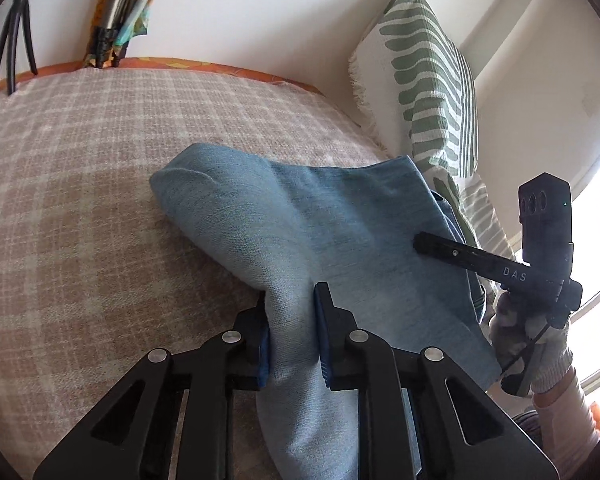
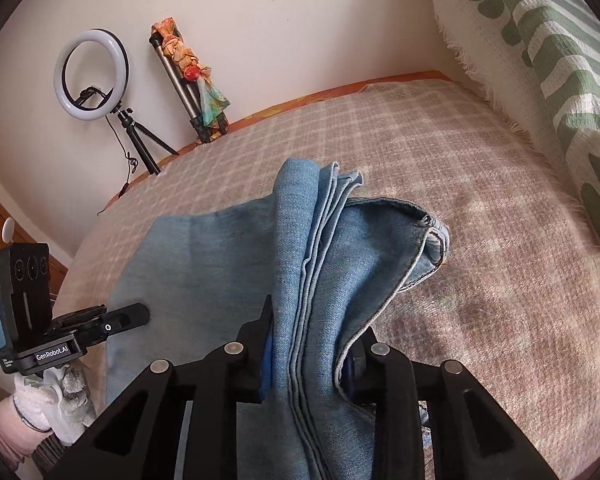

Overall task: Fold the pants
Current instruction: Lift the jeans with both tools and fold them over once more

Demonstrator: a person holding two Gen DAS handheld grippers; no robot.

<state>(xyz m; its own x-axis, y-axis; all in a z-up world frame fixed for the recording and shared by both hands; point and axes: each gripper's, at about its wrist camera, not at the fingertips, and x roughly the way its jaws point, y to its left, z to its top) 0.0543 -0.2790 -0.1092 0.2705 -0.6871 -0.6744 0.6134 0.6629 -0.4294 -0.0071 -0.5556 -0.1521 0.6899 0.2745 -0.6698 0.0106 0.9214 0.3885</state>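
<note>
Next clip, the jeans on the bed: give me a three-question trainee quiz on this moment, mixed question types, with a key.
1. True or false: the left tool has jeans cloth between its fingers.
2. What does the right tool grip? A) one flat layer B) a bunch of stacked layers and hems C) the pillow
3. Name the lamp by the wall beyond the blanket.

Key: 1 true. 2 B. 3 ring light.

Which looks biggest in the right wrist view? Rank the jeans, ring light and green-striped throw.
1. jeans, though nearness to the camera inflates them
2. green-striped throw, partly cut off by the frame
3. ring light
</note>
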